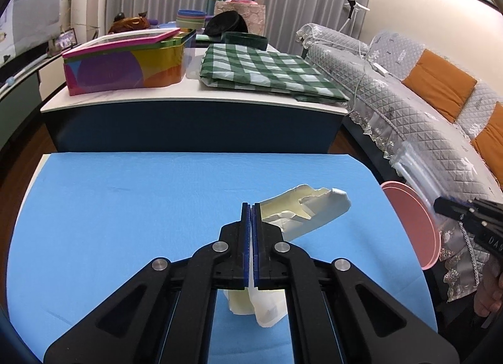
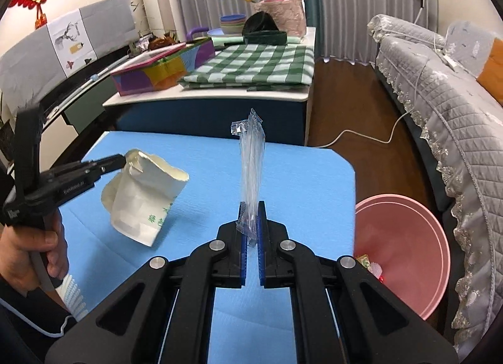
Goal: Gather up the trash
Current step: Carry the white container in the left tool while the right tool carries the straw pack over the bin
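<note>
The left gripper is clamping a crumpled white paper bag above the blue bench. The right gripper is pinching a clear plastic wrapper upright. The pink bin is sitting beside the bench's right edge.

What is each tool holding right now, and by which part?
Left tool pinches the crumpled paper bag by its rim. Right tool grips the clear plastic wrapper near its lower end.

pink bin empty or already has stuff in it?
Not empty. The right wrist view shows a few small bits of trash lying at the bottom of the pink bin, near its left wall. What they are is too small to tell.
</note>
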### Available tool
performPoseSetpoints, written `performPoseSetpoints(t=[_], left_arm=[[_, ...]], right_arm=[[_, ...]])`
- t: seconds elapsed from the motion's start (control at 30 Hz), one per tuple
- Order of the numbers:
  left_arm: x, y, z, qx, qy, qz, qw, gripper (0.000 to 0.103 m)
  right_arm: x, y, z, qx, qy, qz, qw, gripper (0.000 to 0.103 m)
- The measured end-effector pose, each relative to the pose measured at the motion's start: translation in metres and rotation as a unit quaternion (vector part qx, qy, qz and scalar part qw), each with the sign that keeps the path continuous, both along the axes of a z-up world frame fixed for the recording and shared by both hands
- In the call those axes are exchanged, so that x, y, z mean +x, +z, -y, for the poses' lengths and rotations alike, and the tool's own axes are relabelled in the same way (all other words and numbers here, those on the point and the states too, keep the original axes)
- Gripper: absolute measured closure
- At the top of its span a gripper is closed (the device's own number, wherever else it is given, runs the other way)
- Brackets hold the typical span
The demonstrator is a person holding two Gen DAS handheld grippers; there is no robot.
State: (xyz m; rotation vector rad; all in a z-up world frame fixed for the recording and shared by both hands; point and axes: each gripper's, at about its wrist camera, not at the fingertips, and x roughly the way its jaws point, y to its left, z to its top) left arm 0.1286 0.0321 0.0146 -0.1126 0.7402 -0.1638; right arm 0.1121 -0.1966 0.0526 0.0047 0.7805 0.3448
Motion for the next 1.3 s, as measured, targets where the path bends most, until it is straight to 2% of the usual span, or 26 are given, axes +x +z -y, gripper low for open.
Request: performPoseSetpoints(t=[0.23, 0.53, 1.3], left_arm=[[-0.021, 0.007, 0.008, 0.000, 0.000, 0.014, 0.9999, 0.102], [-0.040, 0.010, 0.038, 0.013, -0.021, 0.032, 0.9992, 0.102], [-0.036, 0.018, 0.092, 0.007, -0.038, 0.053, 0.9979, 0.102]], right_arm=[[-0.021, 0.013, 0.008, 0.008, -0.010, 0.024, 1.000, 0.098], [-0.029, 0.000, 0.023, 0.001, -0.030, 0.035, 0.999, 0.097], [-0.037, 0.005, 0.105, 0.009, -0.122, 0.062, 0.991, 0.097]])
